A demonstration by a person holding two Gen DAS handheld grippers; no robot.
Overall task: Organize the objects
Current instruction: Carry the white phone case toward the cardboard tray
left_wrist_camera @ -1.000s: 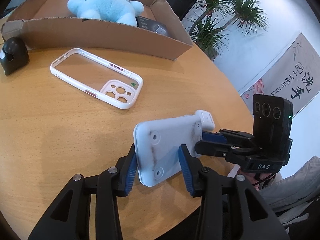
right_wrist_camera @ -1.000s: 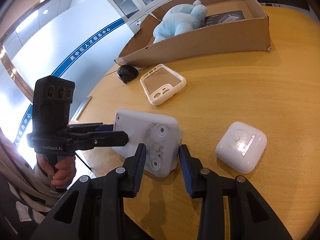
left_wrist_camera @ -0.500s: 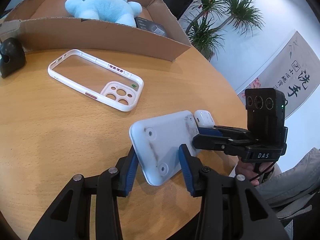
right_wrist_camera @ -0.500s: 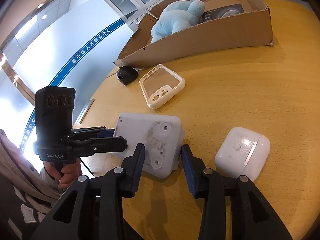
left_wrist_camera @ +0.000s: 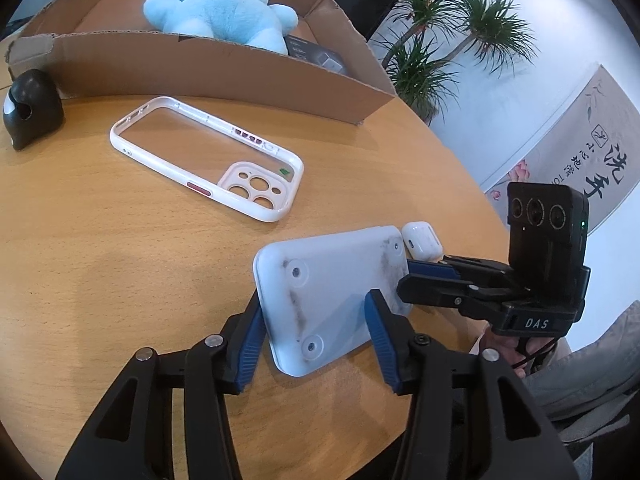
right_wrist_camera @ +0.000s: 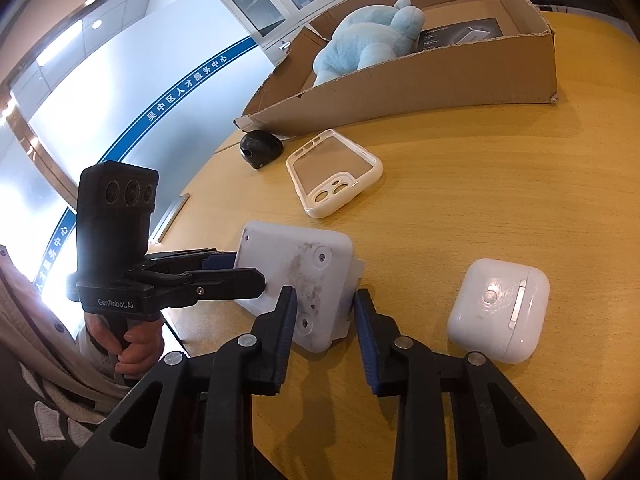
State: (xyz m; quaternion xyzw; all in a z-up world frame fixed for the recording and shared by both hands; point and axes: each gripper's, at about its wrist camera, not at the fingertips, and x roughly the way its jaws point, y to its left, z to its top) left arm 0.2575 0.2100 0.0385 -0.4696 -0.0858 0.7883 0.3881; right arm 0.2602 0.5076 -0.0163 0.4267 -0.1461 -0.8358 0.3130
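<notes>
White and smudged, one flat plastic casing (left_wrist_camera: pixel 332 292) lies near the round wooden table's (left_wrist_camera: pixel 100 264) close edge. Both grippers straddle it from opposite ends. The left gripper (left_wrist_camera: pixel 314 322) is opening, one pad clear of the casing. The right gripper (right_wrist_camera: pixel 325 312) is closing around a corner; whether it presses is unclear. Only the right view shows the whole earbud case (right_wrist_camera: pixel 500 310). One phone case (left_wrist_camera: pixel 208 160), one black mouse (left_wrist_camera: pixel 32 108) and one cardboard box (left_wrist_camera: pixel 224 64) holding one blue plush toy (left_wrist_camera: pixel 220 12) sit beyond, with bare tabletop between.
</notes>
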